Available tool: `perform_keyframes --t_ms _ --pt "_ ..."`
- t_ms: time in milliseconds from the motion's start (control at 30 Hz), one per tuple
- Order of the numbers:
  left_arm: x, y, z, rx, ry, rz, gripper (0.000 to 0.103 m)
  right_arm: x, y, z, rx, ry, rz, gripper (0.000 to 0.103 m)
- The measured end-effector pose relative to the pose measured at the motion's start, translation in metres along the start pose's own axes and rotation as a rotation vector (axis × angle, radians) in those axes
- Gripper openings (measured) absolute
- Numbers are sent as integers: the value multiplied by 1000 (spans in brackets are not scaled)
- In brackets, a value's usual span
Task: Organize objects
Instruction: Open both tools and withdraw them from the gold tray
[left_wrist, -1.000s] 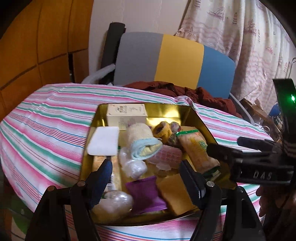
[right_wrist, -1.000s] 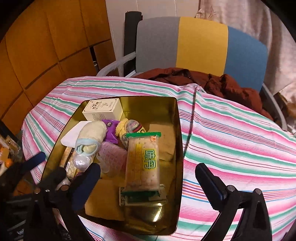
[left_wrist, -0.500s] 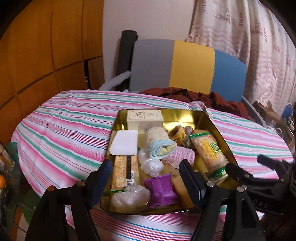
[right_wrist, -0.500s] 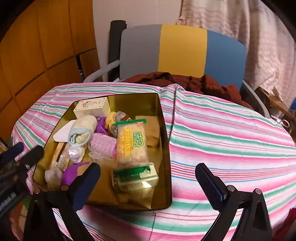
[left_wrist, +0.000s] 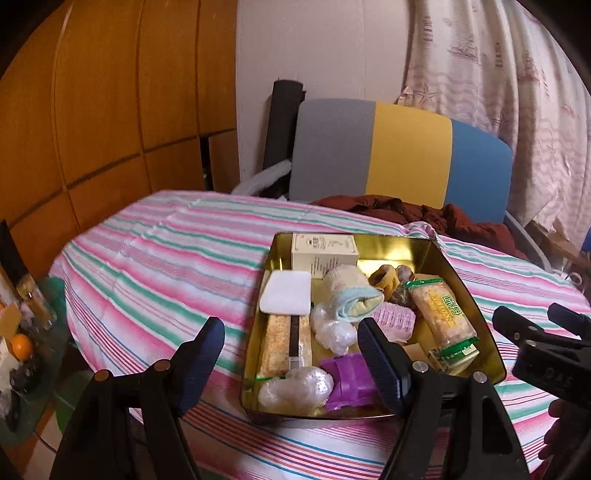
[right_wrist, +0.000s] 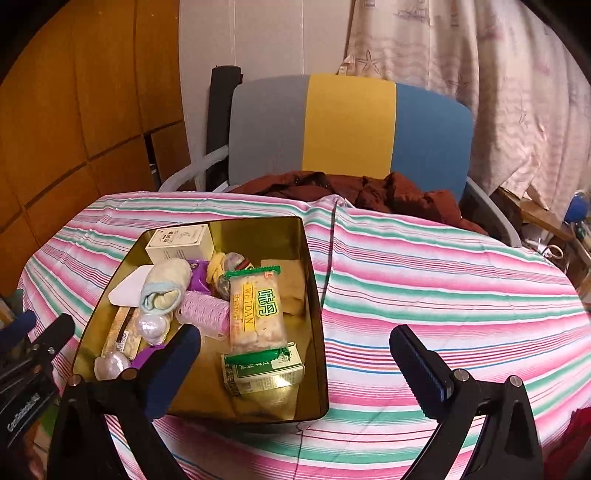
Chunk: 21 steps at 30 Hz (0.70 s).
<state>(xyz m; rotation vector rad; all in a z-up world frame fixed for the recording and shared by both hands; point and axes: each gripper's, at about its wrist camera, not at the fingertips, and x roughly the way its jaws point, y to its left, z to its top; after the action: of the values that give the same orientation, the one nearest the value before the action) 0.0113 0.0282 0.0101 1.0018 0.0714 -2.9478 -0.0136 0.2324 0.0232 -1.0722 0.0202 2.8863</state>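
We look from both wrist cameras down and forward, from near the table's (left_wrist: 166, 258) front edge; both views share the tin (left_wrist: 476, 314) and the chair (right_wrist: 351, 125).

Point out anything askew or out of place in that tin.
The gold tin is a jumble. The cracker packet lies tilted across a small green carton, and the rolled towel rests on other items.

Gold tin (right_wrist: 314, 332) on striped tablecloth (right_wrist: 443, 280), crammed w/ snacks: WEIDAN cracker pack (right_wrist: 255, 310) lying over green-white box (right_wrist: 264, 373), pink roller (right_wrist: 201, 312) to its left. Right gripper (right_wrist: 295, 363) near, jaws wide, nothing held.
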Motion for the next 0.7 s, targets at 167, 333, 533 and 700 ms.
perform_keyframes --t_ms 167,333,533,700 --pt "8 -1 -3 -25 31 -20 68 1 -1 -4 -7 5 24 103" --pt "11 -5 -5 -14 45 -29 60 5 2 -7 -11 21 37 103" --pt "17 -1 -4 -32 74 -31 60 6 5 -8 -22 21 39 103" --pt "15 -2 -5 -9 44 -29 51 8 8 -8 -29 27 40 103"
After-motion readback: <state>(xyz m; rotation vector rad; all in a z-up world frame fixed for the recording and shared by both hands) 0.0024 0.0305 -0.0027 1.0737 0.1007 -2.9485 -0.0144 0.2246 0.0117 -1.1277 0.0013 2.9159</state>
